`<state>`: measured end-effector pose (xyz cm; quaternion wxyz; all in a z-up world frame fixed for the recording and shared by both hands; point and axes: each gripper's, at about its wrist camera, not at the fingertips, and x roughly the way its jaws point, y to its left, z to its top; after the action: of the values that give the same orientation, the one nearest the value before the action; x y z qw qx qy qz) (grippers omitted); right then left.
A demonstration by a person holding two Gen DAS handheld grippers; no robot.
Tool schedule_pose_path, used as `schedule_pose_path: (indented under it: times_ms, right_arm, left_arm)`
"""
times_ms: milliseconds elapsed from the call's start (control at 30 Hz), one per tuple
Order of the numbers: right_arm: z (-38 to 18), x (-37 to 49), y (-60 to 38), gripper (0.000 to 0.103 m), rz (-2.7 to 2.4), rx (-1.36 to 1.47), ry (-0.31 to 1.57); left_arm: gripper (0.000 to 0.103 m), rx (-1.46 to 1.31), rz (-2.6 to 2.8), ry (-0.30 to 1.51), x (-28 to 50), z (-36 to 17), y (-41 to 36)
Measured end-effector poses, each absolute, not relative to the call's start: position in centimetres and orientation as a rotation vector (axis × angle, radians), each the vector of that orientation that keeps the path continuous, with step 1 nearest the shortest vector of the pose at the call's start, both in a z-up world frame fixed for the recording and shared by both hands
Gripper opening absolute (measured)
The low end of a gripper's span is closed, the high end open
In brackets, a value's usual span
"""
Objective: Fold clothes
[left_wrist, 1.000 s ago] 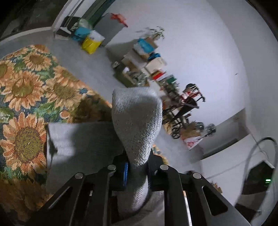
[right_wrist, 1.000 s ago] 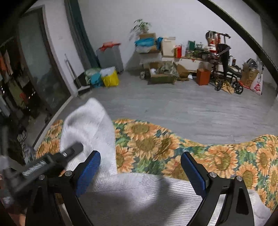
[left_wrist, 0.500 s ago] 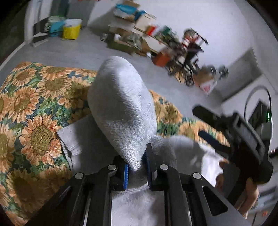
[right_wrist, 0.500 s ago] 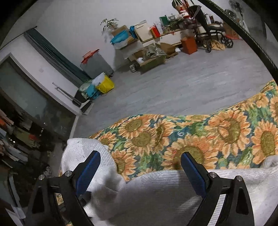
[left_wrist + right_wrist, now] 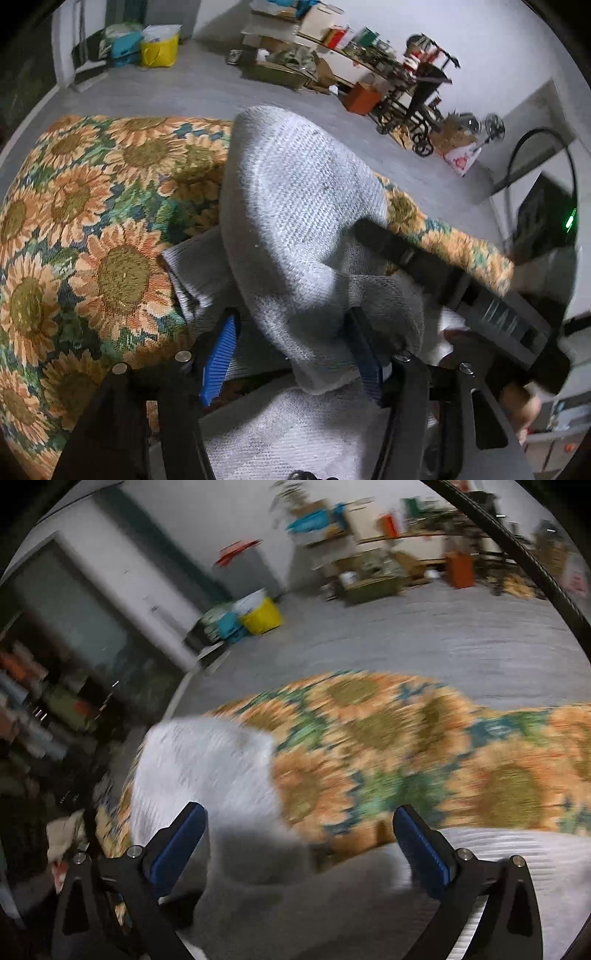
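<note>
Pale grey knitted garment [image 5: 295, 221] bunched on the sunflower-print orange and green cloth [image 5: 74, 221], draped loose between the wide-spread left gripper [image 5: 295, 354], beside the equally wide right gripper [image 5: 295, 845].

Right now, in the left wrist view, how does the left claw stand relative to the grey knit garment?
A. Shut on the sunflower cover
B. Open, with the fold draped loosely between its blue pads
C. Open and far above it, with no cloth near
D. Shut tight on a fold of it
B: the left claw has its blue pads spread apart, and the grey knit garment sags between them unpinched.
</note>
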<state>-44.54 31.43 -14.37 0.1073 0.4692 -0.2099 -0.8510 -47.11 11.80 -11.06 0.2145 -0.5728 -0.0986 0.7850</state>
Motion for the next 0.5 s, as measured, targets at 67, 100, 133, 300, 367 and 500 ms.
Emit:
schedule_pose_path:
  times_ms: [67, 100, 133, 300, 367, 500]
  right_arm:
    - [-14.9, -44.6, 31.1, 0.078, -2.411, 1.316, -0.670]
    - [-15.1, -44.4, 31.2, 0.061, -2.371, 1.278, -0.710]
    - [-15.2, -44.3, 31.4, 0.046, -2.362, 1.263, -0.717]
    - [-13.5, -42.7, 31.9, 0.021, -2.374, 1.114, -0.694]
    - [-12.2, -41.8, 31.7, 0.016, -2.380, 1.037, -0.663]
    - [-9.7, -39.9, 31.3, 0.014, -2.384, 0.896, -0.637]
  left_arm:
    - [0.060, -1.575, 2.190, -0.332, -47.0, -10.7, 10.7]
    - [0.060, -1.555, 2.189, -0.390, -47.2, -10.4, 10.0]
    - [0.060, -1.534, 2.188, -0.449, -47.3, -10.2, 9.4]
    - [0.060, -1.446, 2.133, -0.713, -47.8, -10.1, 6.8]
    - [0.060, -1.415, 2.088, -0.815, -47.9, -10.6, 6.4]
    - [0.060, -1.367, 2.046, -0.903, -48.0, -10.8, 6.0]
